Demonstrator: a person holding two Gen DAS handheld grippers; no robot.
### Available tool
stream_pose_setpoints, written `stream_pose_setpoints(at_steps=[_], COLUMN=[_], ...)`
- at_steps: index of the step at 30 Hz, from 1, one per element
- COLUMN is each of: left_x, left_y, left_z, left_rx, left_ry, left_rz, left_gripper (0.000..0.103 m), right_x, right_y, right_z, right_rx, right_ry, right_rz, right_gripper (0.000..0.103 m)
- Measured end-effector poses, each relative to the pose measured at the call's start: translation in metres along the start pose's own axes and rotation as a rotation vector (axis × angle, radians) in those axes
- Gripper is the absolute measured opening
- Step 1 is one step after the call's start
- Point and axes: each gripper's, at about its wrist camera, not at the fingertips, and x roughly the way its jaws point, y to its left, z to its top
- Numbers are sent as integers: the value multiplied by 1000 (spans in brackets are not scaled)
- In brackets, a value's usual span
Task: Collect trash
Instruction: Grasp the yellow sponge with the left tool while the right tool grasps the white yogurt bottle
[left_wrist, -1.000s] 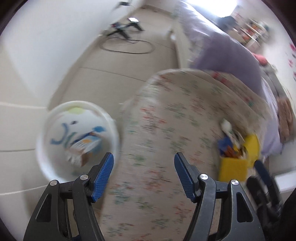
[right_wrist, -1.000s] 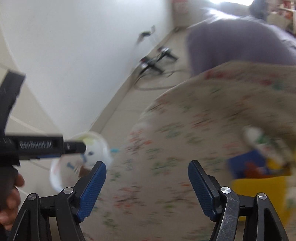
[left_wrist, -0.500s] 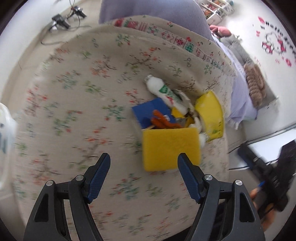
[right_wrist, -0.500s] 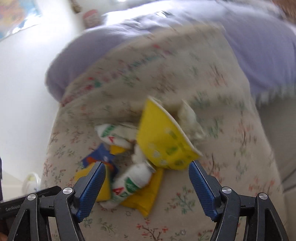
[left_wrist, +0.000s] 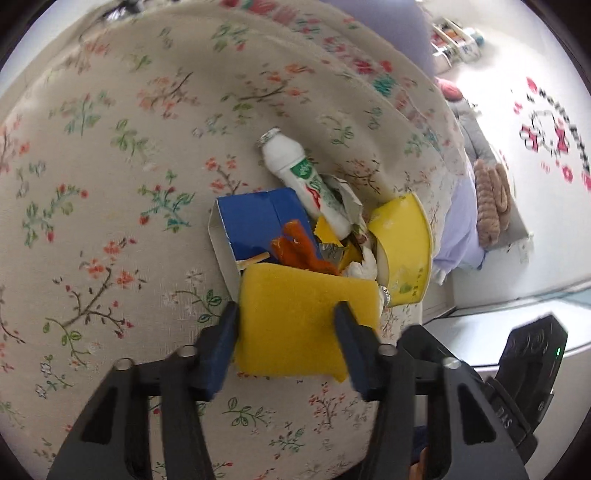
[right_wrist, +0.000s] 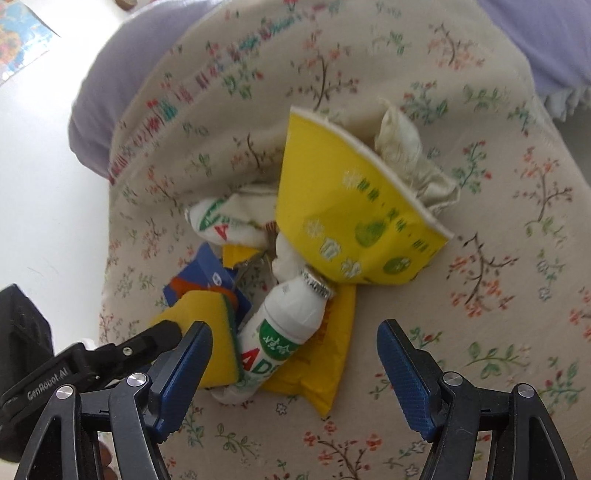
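My left gripper (left_wrist: 286, 325) has its jaws set around the yellow sponge (left_wrist: 303, 325), one at its left edge, the other over its face; whether they pinch it yet I cannot tell. The sponge lies at the near edge of the trash heap on the flowered bedcover (left_wrist: 110, 177), its long side running across my jaws. My right gripper (right_wrist: 293, 360) hangs with jaws wide over the yoghurt bottle (right_wrist: 284, 332), whose neck points away toward the yellow paper bowl (right_wrist: 347, 214). The left is nearer its grasp.
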Motion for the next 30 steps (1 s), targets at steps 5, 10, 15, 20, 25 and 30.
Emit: stream_pose_setpoints(at_steps=[5, 10, 15, 20, 25, 30], left_x=[-7, -32, -69, -91, -102, -121], left_y=[-5, -1, 4, 16, 27, 35], left_z=[-1, -5, -12, -18, -24, -28], left_rx=[45, 52, 90, 127, 160, 185], left_ry=[-23, -45, -126, -164, -208, -235], left_rz=[18, 26, 100, 220, 355, 407], left_gripper=[31, 29, 29, 29, 29, 29], right_x=[14, 22, 23, 42, 63, 63], right_y=[-3, -17, -16, 1, 17, 21], right_z=[0, -2, -4, -7, -14, -21], right_rx=[52, 140, 137, 125, 119, 158], right_ry=[32, 46, 28, 48, 62, 28], right_rz=[-4, 15, 2, 14, 20, 41], right_gripper=[78, 76, 73, 68, 60, 44])
